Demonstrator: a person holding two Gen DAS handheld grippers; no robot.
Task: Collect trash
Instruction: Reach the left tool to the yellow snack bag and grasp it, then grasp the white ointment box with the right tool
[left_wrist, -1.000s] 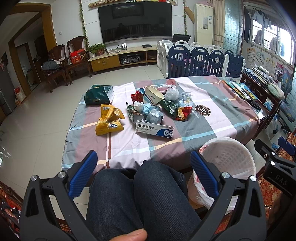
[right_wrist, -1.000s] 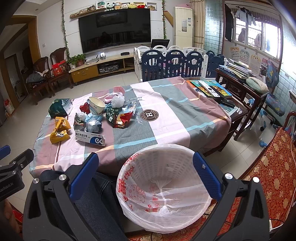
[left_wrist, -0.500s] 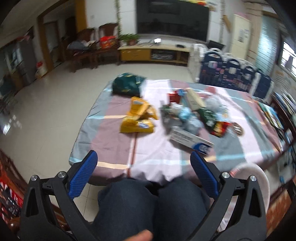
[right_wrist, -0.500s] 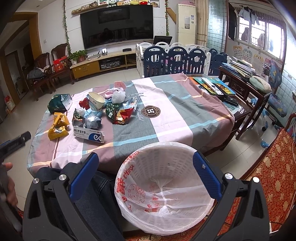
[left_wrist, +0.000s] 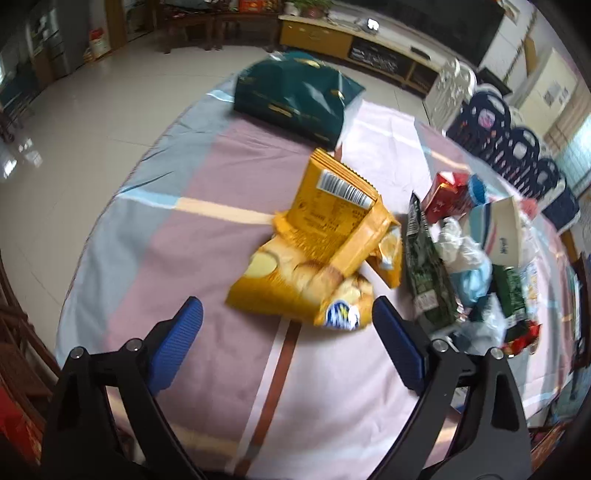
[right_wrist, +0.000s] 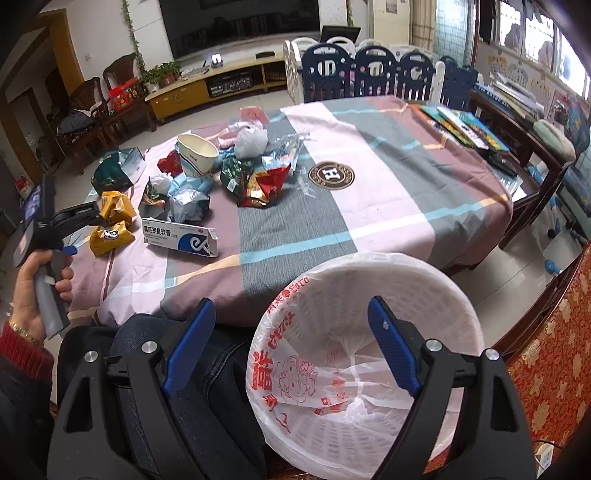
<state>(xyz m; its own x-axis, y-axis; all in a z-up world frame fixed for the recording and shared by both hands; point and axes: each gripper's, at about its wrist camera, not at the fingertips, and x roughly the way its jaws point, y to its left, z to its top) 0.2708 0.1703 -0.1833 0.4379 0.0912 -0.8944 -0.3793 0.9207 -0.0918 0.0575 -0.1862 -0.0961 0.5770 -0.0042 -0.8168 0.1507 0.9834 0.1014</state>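
the left tongs (left_wrist: 288, 317) are closing, still wide and empty, over the surface (left_wrist: 207, 332), just before the yellow snack bag (left_wrist: 317, 266): light, crinkly, slippery; pinch its near edge. the right tongs (right_wrist: 291, 339), closing too, empty, hang above the lined basket (right_wrist: 436, 280); free room there.

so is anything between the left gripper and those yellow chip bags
Nothing visible is. The left gripper hangs just short of the yellow chip bags, jaws closing with nothing between them, and only bare tablecloth lies between. The green wrapper sits off to the side, clear of that line.
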